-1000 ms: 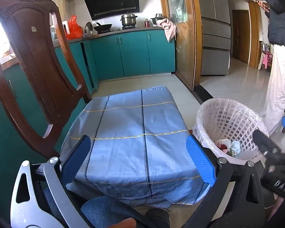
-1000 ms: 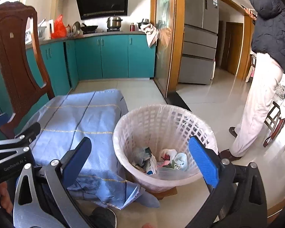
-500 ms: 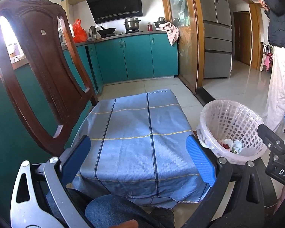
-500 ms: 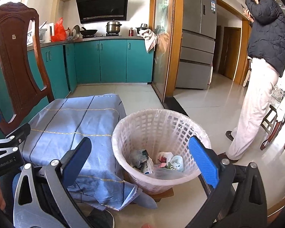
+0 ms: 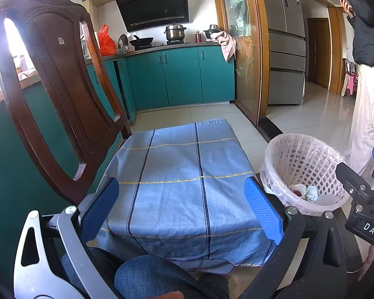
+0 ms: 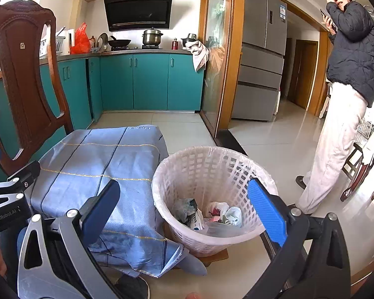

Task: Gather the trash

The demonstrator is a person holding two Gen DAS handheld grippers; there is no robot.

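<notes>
1 white plastic lattice wastebasket point(image 6: 213, 174) with a clear liner standing on the floor just beside a low table under a blue checked cloth point(image 5: 179, 174), crumpled wrappers and paper trash point(image 6: 209, 215) at its bottom, left gripper point(image 5: 182, 209) spread wide and empty over the cloth, right gripper point(image 6: 184, 216) spread wide and empty above the basket, 1 carved wooden chair point(image 5: 52, 87) at left.

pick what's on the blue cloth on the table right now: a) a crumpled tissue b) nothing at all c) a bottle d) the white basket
b: the blue cloth lies bare in both views, and the trash sits inside the white basket on the floor beside the table.
</notes>
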